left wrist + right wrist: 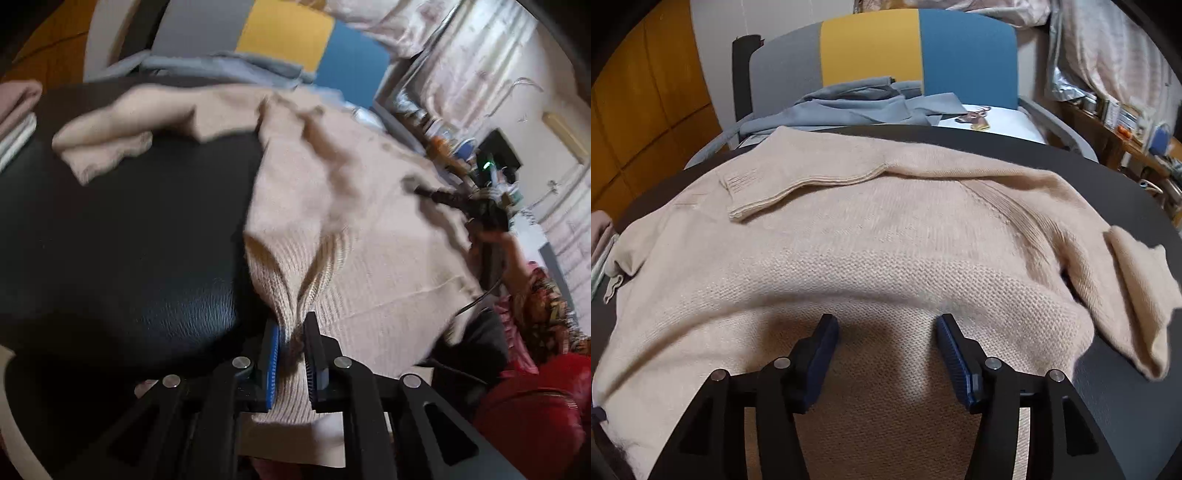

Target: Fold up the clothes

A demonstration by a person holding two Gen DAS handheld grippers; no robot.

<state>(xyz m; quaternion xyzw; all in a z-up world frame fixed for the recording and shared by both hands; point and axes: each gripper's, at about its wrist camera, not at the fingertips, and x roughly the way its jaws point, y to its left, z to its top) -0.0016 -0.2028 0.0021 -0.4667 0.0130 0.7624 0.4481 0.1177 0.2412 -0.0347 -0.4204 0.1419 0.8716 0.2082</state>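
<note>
Sweater (pixel 849 229) on black table (pixel 129 240) | left gripper (pixel 291 354) jaws clamped on hem | right gripper (pixel 886 354) jaws apart

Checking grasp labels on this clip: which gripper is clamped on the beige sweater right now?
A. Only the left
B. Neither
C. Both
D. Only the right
A: the left gripper has a ribbed fold of the beige sweater pinched between its pads, while the right gripper stands open over the knit with nothing between its fingers.

L wrist cam: tilted, close, low at beige sweater (pixel 351 206) hem, facing across the table. R wrist cam: level, close above it, facing chair (pixel 882 55). Both share sweater.
</note>
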